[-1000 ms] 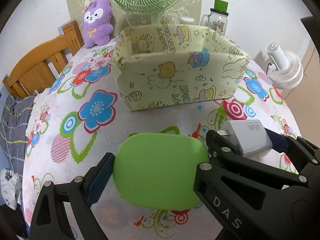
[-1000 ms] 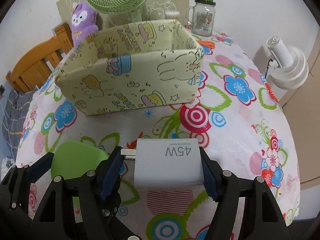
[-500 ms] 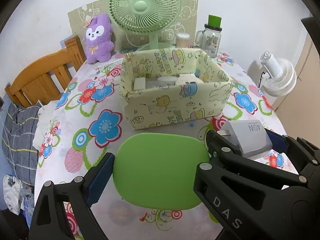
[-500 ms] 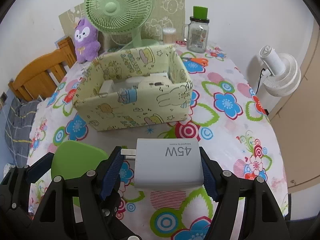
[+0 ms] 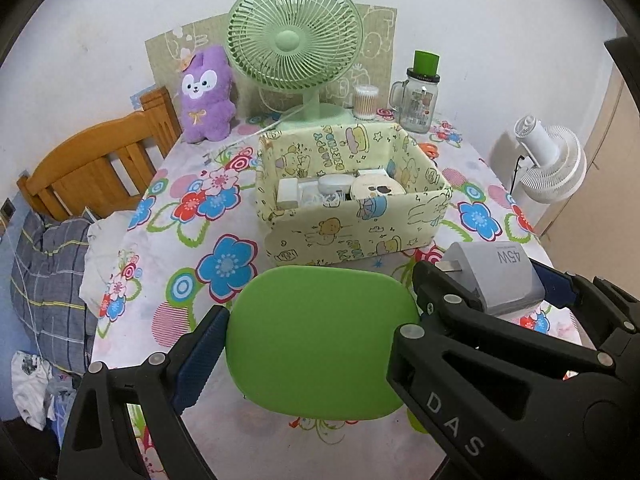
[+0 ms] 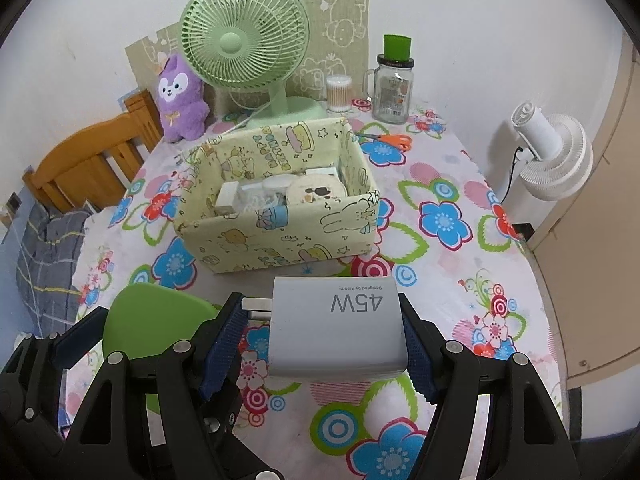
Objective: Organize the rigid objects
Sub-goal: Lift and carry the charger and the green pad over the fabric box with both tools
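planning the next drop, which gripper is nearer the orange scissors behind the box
Right. The right gripper is on the orange scissors' side of the box; the left gripper is farther over, beyond the right one.

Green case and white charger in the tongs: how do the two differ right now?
The green case is flat, rounded and unmarked; the white charger is a blocky cuboid printed 45W, with metal prongs on one side. The case spans the left tongs, which stand wider than the right tongs around the narrower charger. Both are rigid, clamped between blue pads and held above the table, short of the patterned box.
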`<state>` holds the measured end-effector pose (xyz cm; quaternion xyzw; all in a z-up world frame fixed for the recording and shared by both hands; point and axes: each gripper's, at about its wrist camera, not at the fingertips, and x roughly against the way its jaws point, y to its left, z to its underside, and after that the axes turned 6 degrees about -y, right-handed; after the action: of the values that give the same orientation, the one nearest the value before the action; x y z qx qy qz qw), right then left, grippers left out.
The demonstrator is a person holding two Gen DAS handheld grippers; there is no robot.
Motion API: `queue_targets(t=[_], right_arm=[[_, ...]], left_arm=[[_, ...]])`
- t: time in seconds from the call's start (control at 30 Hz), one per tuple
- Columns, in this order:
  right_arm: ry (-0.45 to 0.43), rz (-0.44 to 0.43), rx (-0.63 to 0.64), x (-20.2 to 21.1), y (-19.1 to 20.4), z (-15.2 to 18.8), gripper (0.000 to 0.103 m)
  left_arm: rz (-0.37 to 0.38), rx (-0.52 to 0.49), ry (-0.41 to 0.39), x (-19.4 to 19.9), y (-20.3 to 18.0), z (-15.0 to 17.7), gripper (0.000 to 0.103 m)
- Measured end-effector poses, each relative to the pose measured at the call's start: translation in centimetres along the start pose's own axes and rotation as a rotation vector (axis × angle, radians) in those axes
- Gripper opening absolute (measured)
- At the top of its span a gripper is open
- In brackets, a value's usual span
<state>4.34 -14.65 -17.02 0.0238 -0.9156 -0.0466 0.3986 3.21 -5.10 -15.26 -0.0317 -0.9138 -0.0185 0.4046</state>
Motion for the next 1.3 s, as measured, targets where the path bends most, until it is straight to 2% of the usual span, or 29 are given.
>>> queue_targets(t=[0.83, 1.3], right_arm=[[-0.071, -0.005, 0.015, 3.7, 0.4, -4.9, 0.074], [-0.086, -0.014, 0.038, 2.7, 0.8, -7.4, 0.074]], left_arm=[[-0.008, 0.031, -0.072, 3.4, 0.3, -4.4, 0.095], [-0.018, 0.043, -0.089, 2.5, 0.9, -6.7, 0.095]])
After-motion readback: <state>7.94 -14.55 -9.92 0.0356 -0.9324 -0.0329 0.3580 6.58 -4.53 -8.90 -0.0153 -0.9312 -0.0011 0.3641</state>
